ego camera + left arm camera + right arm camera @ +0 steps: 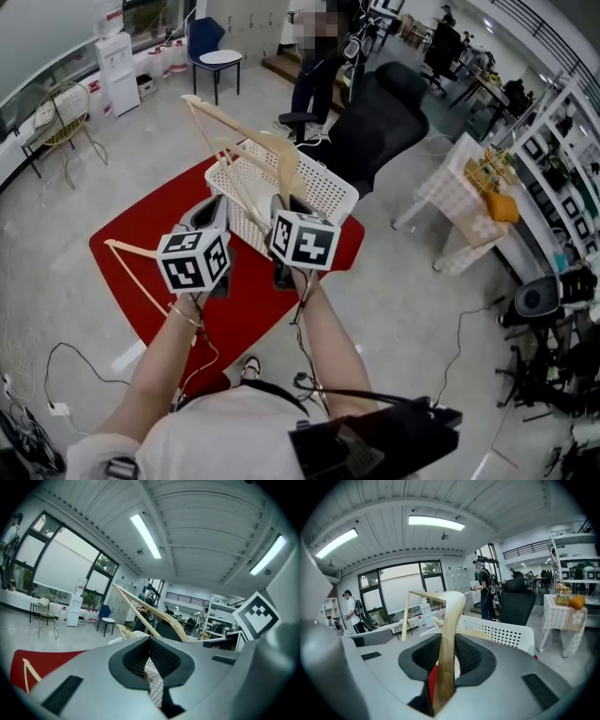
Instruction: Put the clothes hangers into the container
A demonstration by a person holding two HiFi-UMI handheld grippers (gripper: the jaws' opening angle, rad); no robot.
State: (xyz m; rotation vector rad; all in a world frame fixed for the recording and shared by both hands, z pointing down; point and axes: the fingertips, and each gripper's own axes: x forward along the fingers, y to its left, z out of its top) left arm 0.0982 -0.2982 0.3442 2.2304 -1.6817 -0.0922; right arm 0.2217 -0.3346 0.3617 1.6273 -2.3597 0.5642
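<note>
Closest to the head camera is some black gear (375,441) strapped at the person's chest, cut off by the bottom edge, so no idea what it is exactly. Both forearms reach out from there, and the two marker cubes sit right in front of the tongs, so the head view doesn't show the tips at all.

The gripper views sort that out. The right tongs (449,639) are clamped on a pale wooden hanger (452,611), which stands up out of the grip. In the head view it rises over the white basket (323,187), not in it. I can't find its hook in any view.

The left tongs (150,641) are only a narrow slit apart with nothing between them. You just see perforated white plastic and a bit of a label through the gap.

A second hanger (131,267) lies flat on the red mat (122,230), left of the basket. Its near end runs in under the left cube, so that end is hidden.

The basket sits on the mat's far part. Its near wall is covered by the cubes and I can't really see the inside. There seem to be more pale wooden bits in or over it, but I can't tell how many or how they lie.

A black office chair (380,122) stands just behind the basket. Off to the right there's a bench (459,211) with a pale cloth and something orange on top, too small to make out.
</note>
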